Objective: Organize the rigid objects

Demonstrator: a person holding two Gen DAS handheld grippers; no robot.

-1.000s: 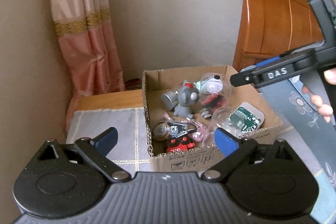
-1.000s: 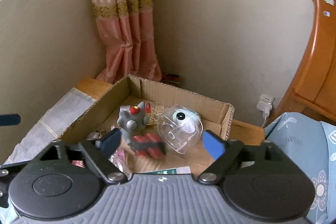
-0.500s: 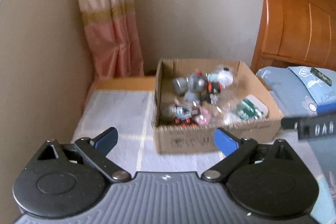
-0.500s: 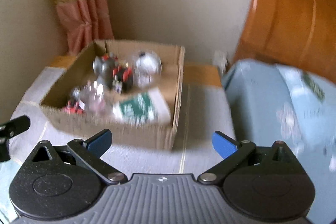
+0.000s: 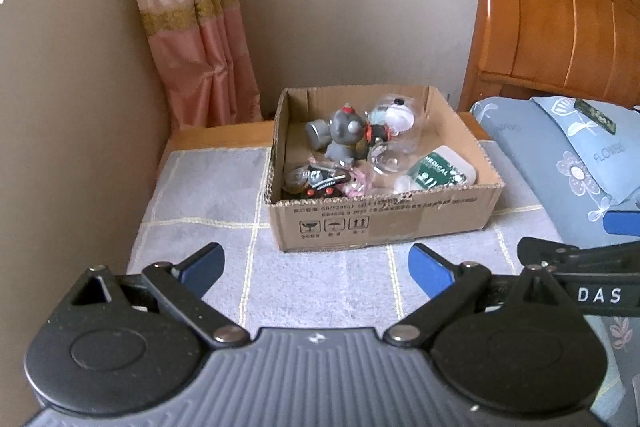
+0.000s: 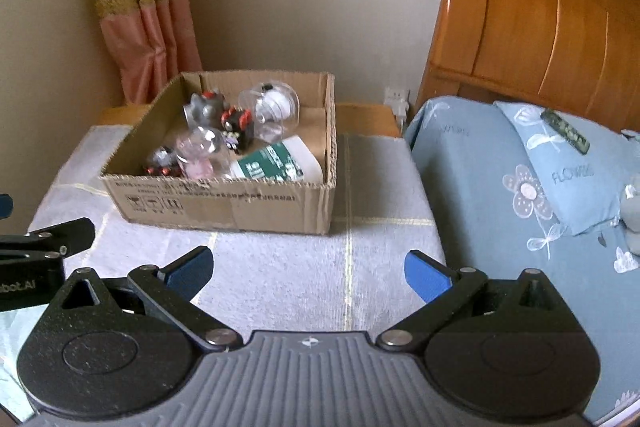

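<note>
Soft even daylight, mild blur, fisheye-bent edges

A second ago my right tool (image 6: 307, 273) hung right over the cardboard box (image 6: 224, 201), fingers a little narrower; now it has drawn back, spread fully wide and empty, the whole box ahead of it. My left tool (image 5: 316, 273) has pulled back too, with more counter (image 5: 320, 287) showing.

Left tool (image 5: 316, 263) – black linkage arms, blue pads, silver pivot screws, ribbed grey housing
</note>
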